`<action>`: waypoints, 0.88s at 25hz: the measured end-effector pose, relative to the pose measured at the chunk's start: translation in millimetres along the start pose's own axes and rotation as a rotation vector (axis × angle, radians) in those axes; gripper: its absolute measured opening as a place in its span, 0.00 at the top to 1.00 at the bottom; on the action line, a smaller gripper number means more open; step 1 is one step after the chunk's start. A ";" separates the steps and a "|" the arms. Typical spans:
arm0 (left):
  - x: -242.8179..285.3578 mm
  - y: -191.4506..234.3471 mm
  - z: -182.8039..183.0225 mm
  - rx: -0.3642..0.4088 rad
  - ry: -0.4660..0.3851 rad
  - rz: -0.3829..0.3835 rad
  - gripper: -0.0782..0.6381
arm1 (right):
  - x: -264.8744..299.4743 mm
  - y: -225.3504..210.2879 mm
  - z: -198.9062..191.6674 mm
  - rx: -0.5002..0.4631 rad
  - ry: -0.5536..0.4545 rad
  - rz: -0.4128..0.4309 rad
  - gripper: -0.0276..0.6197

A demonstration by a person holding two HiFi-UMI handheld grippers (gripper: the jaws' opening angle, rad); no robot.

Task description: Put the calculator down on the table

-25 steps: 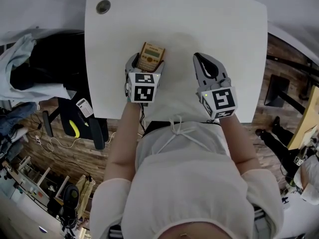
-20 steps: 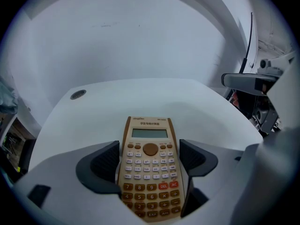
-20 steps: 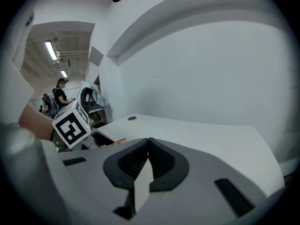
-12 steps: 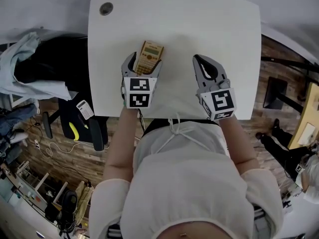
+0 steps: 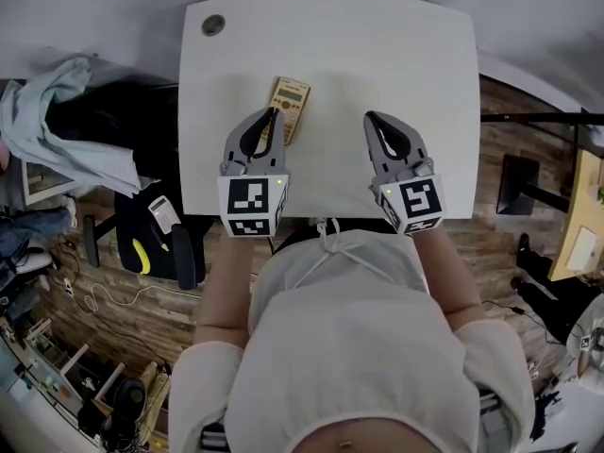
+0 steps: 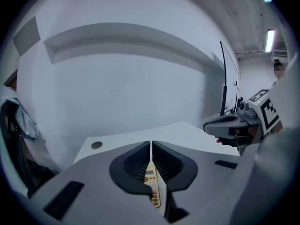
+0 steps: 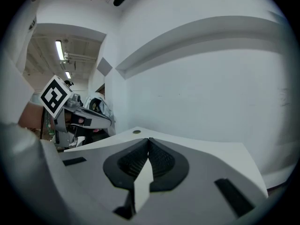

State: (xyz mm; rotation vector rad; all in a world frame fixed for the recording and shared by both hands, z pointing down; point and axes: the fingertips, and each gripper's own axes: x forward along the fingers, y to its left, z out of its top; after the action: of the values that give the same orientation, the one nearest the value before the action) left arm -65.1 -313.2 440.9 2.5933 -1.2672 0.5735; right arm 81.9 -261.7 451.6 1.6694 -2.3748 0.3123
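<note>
One calculator (image 5: 293, 97) lies flat on the table (image 5: 396, 55), at one o'clock from the tip of my left gripper (image 5: 272, 113), whose jaws are pressed together on nothing. My right gripper (image 5: 371, 118), at three o'clock from it, is likewise closed and empty. The calculator's print is too small to read.

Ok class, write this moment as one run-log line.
calculator: flat on table, not held | left gripper: shut, empty | right gripper: shut, empty
</note>
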 end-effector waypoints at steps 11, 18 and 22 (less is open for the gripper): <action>-90.9 -25.5 57.7 0.123 -0.286 -0.072 0.87 | -59.7 24.8 46.3 -0.072 -0.137 -0.029 0.95; -125.9 -46.0 56.2 0.127 -0.316 -0.151 0.87 | -94.1 33.0 65.8 -0.066 -0.206 -0.041 0.95; -131.8 -46.6 56.2 0.091 -0.331 -0.155 0.87 | -103.6 38.9 67.5 -0.096 -0.211 -0.046 0.95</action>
State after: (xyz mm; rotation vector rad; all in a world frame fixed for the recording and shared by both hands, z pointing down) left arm -87.5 -209.8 333.6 2.9204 -1.1316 0.1825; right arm 75.4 -176.1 354.4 1.7877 -2.4496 0.0138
